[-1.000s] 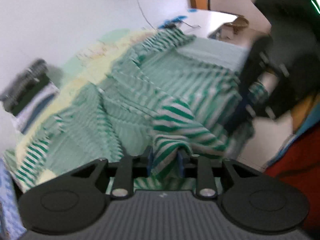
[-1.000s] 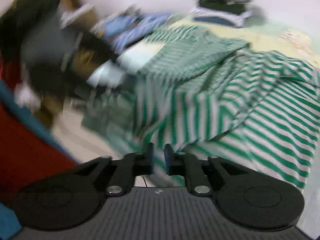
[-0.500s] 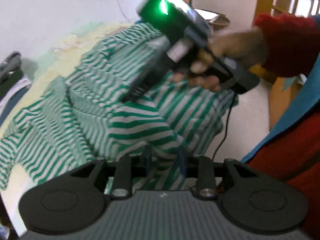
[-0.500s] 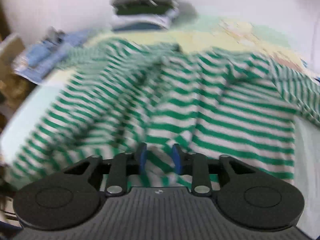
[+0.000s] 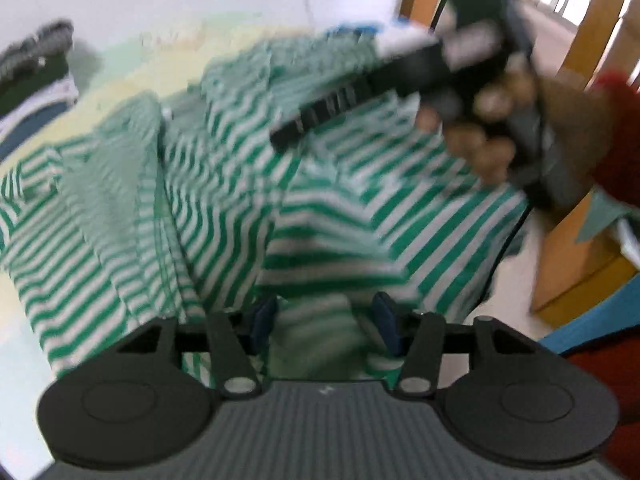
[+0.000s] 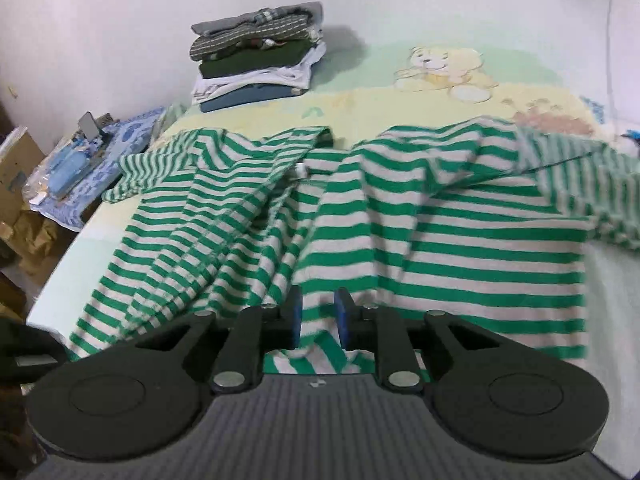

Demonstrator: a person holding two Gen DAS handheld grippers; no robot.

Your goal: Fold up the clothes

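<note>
A green-and-white striped shirt (image 6: 440,240) lies spread and rumpled across the bed, its hem toward me. My right gripper (image 6: 318,312) is shut on a fold of the hem at the near edge. In the left wrist view the same shirt (image 5: 224,200) is blurred. My left gripper (image 5: 325,312) stands open, its blue pads wide apart with a hump of striped cloth lying between them. A hand (image 5: 492,132) with a red sleeve holds the right gripper's black body (image 5: 420,64) above the shirt at the upper right.
A stack of folded clothes (image 6: 256,52) sits at the bed's far side by the white wall. The sheet (image 6: 444,68) has a bear print. A blue patterned cloth with small items (image 6: 80,160) and a cardboard box (image 6: 16,168) lie left of the bed. Wooden furniture (image 5: 580,272) stands at the right.
My left gripper's fingers have spread apart around the cloth. My right gripper swung over the shirt and closed on its hem. The shirt now lies flatter on the bed.
</note>
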